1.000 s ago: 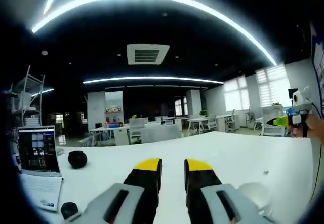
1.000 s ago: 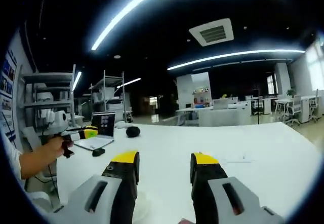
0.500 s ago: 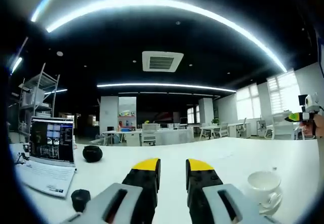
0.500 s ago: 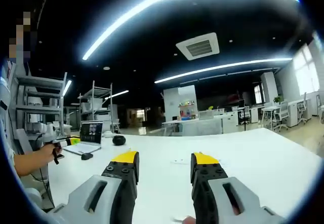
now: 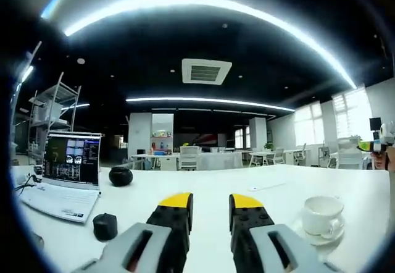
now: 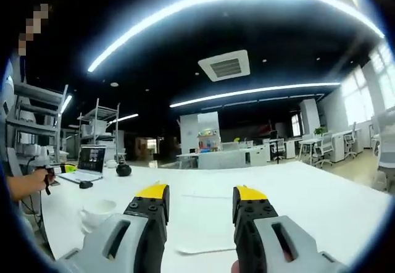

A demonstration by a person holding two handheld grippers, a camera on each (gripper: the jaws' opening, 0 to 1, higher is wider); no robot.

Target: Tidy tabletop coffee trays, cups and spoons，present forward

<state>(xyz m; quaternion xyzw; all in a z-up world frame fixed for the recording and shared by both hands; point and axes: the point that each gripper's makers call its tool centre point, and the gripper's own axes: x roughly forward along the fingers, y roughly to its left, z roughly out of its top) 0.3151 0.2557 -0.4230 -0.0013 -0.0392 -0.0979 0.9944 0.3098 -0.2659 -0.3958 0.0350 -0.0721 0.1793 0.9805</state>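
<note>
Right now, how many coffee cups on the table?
1. A white cup sits on a saucer to the right of the left gripper; the same cup lies left of the right gripper. Others may be out of frame.

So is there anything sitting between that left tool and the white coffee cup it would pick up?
Nothing visible blocks it. In the left gripper view the white cup stands on its saucer just right of the left tool, with bare white table between them. The laptop and the dark round objects lie off to the other side.
</note>
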